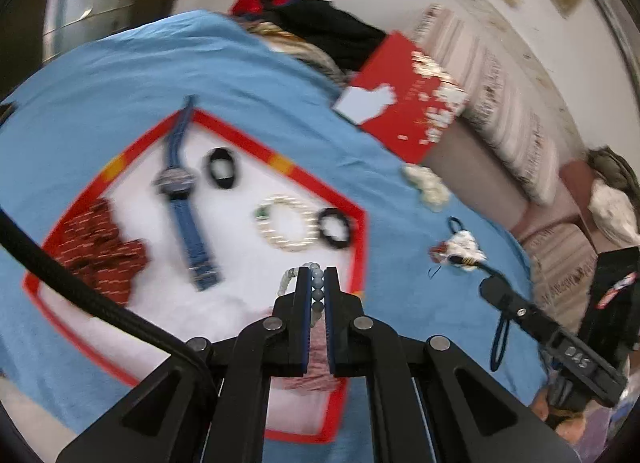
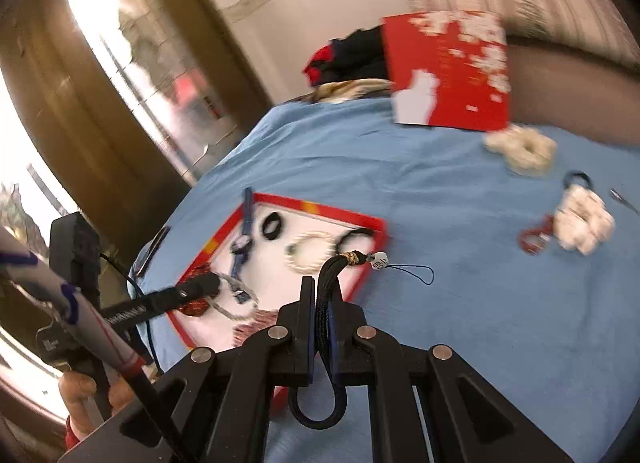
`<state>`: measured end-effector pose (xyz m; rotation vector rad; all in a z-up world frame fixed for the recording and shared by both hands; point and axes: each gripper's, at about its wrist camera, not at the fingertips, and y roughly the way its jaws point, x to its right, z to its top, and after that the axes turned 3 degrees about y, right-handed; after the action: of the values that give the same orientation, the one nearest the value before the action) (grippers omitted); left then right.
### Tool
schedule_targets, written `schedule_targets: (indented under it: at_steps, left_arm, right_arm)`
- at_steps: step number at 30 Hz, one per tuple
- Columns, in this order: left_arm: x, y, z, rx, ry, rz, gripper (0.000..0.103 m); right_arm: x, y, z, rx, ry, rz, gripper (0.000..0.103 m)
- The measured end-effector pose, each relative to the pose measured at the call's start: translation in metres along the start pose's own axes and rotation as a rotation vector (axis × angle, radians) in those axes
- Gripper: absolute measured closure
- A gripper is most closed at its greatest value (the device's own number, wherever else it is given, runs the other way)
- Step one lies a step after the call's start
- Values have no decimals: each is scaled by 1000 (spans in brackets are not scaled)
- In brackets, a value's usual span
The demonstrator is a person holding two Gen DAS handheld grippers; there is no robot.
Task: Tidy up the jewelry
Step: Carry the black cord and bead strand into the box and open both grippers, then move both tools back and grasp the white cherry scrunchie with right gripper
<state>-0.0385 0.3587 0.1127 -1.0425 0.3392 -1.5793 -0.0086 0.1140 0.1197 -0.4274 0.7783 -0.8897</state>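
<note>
A white tray with a red rim [image 1: 280,161] lies on the blue cloth [image 1: 120,63]. On it are a blue watch [image 1: 180,183], a pearl bracelet [image 1: 286,223], two black hair ties [image 1: 222,167] and a red patterned cloth piece [image 1: 96,243]. My left gripper [image 1: 317,275] is shut on a pale bead bracelet [image 1: 316,287] above the tray's near edge. My right gripper [image 2: 322,287] is shut on a black braided cord strap [image 2: 326,303] beside the tray's right rim [image 2: 372,259]. The left gripper also shows over the tray in the right wrist view [image 2: 200,287].
A red gift box [image 1: 404,103] stands at the far edge of the cloth. A cream scrunchie [image 2: 524,151], a white fluffy charm [image 2: 584,223] and a small red piece [image 2: 534,239] lie on the cloth right of the tray. Dark clothes [image 1: 320,27] are piled behind.
</note>
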Motion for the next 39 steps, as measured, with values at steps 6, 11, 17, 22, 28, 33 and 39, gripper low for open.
schedule_targets:
  at_steps: [6, 11, 17, 22, 28, 33, 39]
  left_arm:
    - [-38, 11, 1, -62, -66, 127, 98]
    - [-63, 34, -7, -154, -148, 180, 98]
    - [-61, 19, -2, -97, -152, 145, 95]
    - [-55, 5, 4, -27, -147, 129, 84]
    - [-53, 0, 6, 17, -158, 132, 74]
    - [-51, -3, 8, 43, -171, 124, 72]
    - [-34, -2, 9, 76, -144, 112, 65]
  right_arm:
    - [-42, 58, 5, -80, -82, -20, 97]
    - [-50, 101, -3, -163, -103, -54, 97]
    - [-45, 130, -15, -236, -69, -75, 97]
    - [-40, 131, -15, -239, -62, -110, 96]
    - [-38, 113, -7, -197, -43, -97, 55]
    - [-38, 92, -6, -164, -64, -99, 51]
    - [-15, 60, -5, -112, -45, -106, 50]
